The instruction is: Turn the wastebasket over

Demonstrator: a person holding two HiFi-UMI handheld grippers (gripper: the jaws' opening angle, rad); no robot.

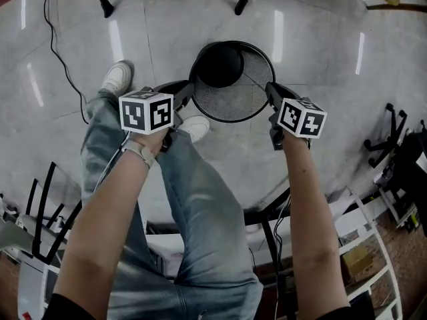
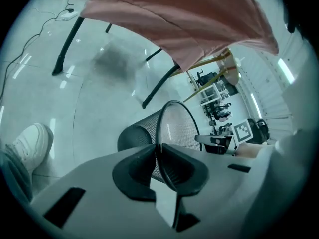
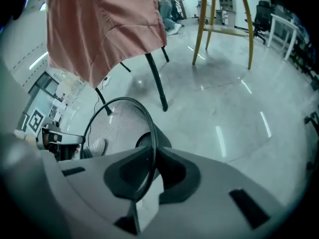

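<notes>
- The black round wire-mesh wastebasket sits on the glossy grey floor, apparently on its base with the open mouth facing up. The head view looks right down into it, so it hasn't been flipped yet.
- The left gripper is pinched nearly closed on the thin top rim at the wastebasket's left side. In the left gripper view the wire runs straight through the narrow slot between its jaws.
- Same deal for the right gripper, clamped nearly closed on the rim on the opposite side.
- Grabbing two opposite points of the rim makes sense to me. It gives a sort of axle, so the wastebasket can be lifted and rolled mouth-down without swinging sideways.
- The person is standing right over it, with one white sneaker just left of it.
- A pink cloth hangs off a black-legged bench nearby, so the flip probably needs to stay clear of those legs.
- The thin wire could slip or twist in the jaws mid-turn, I'd guess.
</notes>
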